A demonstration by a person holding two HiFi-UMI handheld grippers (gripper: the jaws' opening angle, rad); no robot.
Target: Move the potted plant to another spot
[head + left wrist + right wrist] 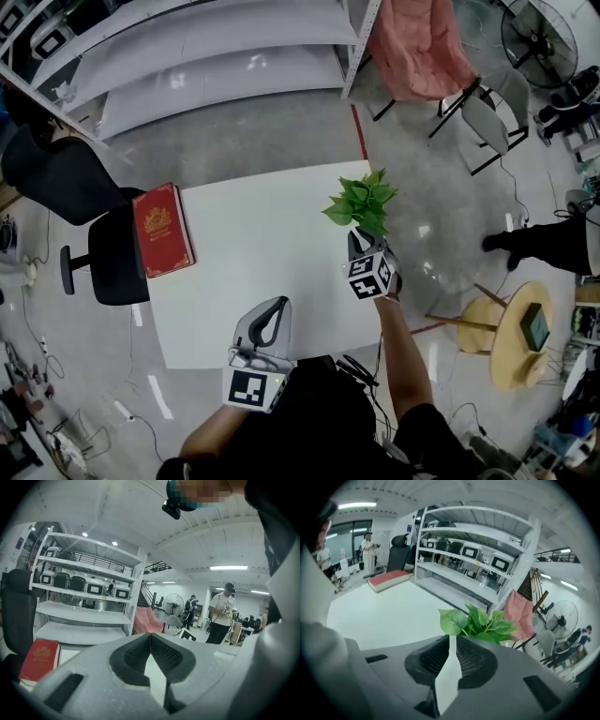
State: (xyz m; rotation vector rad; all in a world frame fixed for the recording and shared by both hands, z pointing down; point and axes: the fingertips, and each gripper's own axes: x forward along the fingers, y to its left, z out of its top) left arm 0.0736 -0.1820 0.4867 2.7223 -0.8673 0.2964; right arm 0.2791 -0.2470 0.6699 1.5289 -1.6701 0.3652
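Potted plant (361, 202) upright, leaves up, at the right edge of the tabletop (253, 234). Right gripper (362, 240) fingers pinch its base, forearm outstretched. Left gripper (275, 309) fingers pressed together.

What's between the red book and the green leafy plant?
Only bare white table separates red hardcover book and green leafy potted plant, seen in head view.

A book (162, 231) lies on the table's (253, 253) left side, the potted plant (361, 204) at its right edge.

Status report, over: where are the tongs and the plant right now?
Left tongs shut, empty, at near edge of table. Right tongs clamped on potted plant at its right edge. Red book far left, not blocking.
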